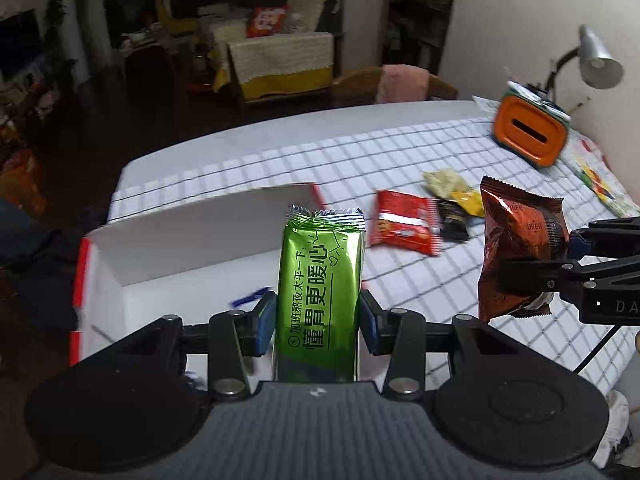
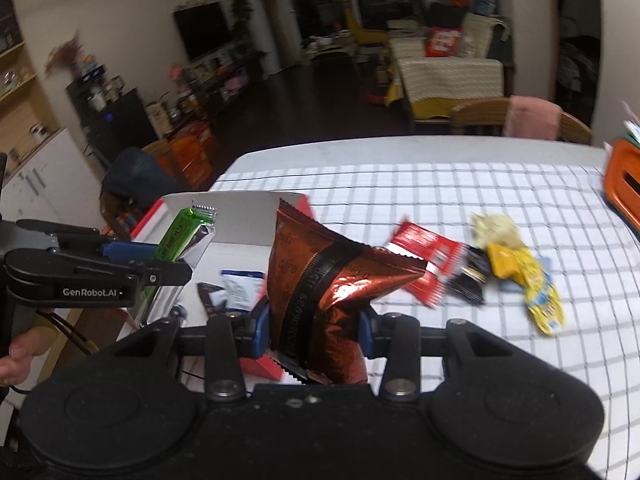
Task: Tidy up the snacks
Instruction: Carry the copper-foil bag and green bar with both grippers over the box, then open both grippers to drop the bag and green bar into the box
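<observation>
Bench [image 1: 400, 148] under a checked cloth, left wrist view: the left hand-held gripper [image 1: 318, 322] clamps one green packet [image 1: 320, 292] printed in Chinese characters over the white box [image 1: 192, 240] at nine o'clock, with one red packet [image 1: 404, 220], an orange holder [image 1: 530, 130] and a lamp [image 1: 598, 58] toward two o'clock. Right wrist view: the right hand-held gripper [image 2: 312, 334] pinches one copper "OREO" packet [image 2: 320, 292], the box holding two small packets at ten o'clock, loose snacks [image 2: 516, 264] at two o'clock.

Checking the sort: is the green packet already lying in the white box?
No, the green packet is clamped upright in the left gripper.
</observation>
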The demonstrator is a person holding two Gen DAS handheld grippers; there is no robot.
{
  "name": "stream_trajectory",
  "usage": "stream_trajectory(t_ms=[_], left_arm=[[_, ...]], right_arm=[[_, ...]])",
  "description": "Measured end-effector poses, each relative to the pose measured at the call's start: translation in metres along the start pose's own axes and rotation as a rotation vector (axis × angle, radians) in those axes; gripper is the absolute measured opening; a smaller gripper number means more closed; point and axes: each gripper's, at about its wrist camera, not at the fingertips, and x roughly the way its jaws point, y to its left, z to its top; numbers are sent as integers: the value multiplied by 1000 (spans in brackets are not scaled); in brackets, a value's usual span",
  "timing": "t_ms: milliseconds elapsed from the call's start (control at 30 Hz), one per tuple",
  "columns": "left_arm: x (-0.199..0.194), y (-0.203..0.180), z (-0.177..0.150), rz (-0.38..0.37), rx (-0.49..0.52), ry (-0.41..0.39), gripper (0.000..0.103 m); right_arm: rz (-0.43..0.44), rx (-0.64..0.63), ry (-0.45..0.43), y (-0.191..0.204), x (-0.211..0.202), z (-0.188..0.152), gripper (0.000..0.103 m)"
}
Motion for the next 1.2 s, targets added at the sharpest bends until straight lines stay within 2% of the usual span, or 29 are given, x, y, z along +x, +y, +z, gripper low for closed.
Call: stream_trajectory(t_ms=[300,533,867,1200], left_arm=[[9,66,0,120,-50,13,42],[33,110,1,172,-70,69,42],[75,122,-4,191,-19,191,42],[102,119,-19,183,-8,313,42]], right_arm=[[58,-100,56,54,55,31,40],[80,-162,129,87,103,40,40],[69,-200,277,111,166,28,40],[34,-226,350,122,187,14,41]])
